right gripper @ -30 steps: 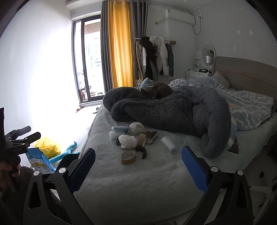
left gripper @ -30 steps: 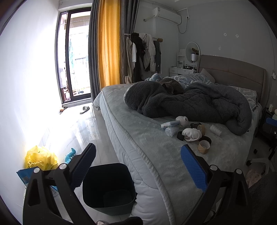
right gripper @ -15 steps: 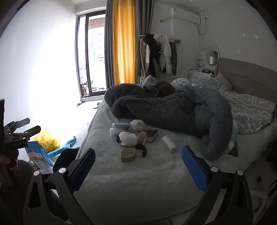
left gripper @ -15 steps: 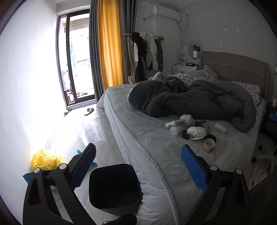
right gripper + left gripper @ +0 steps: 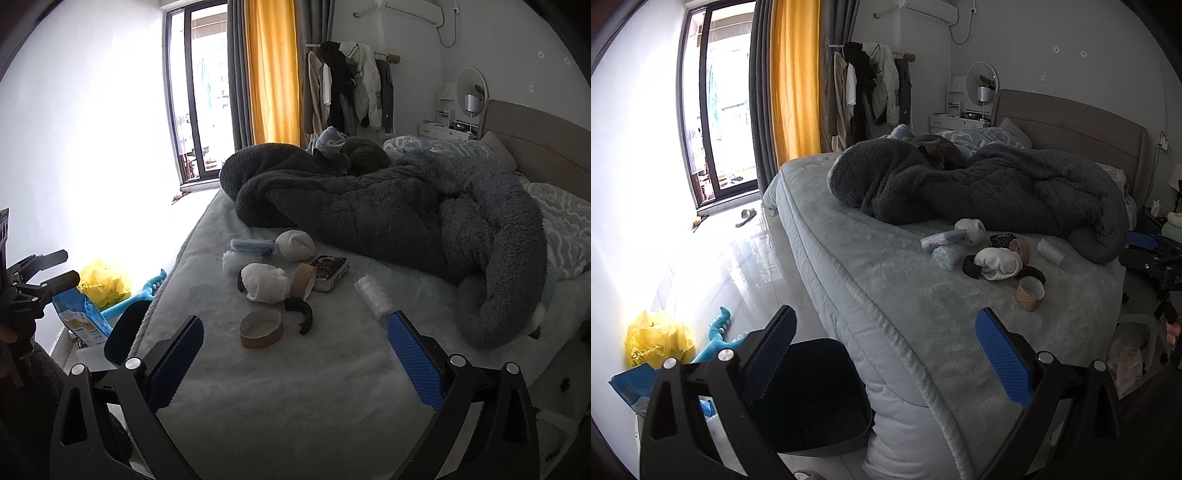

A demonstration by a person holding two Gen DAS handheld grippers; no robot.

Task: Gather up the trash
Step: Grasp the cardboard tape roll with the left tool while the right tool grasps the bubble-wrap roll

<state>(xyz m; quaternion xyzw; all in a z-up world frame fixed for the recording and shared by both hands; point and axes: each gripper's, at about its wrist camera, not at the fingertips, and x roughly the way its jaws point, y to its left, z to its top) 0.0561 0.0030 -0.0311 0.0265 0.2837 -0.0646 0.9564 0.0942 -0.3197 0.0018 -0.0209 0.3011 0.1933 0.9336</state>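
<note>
Blue-padded jaws stand wide apart on both grippers, neither holding anything. The left gripper hangs over the bed's near corner, with the dark bin on the floor just beside the mattress, its near rim hidden behind the gripper's frame. The right gripper hovers above the bed's pale cover, short of the trash.

The trash lies in a loose cluster mid-bed, near the grey blanket: a cardboard tape ring, a curved black strip, two white wads, a clear crumpled wrapper, a blue tissue pack and a small dark box whose print is too small to read. A second cardboard ring is half hidden behind the nearer wad.

A grey cat lies curled on the blanket.
</note>
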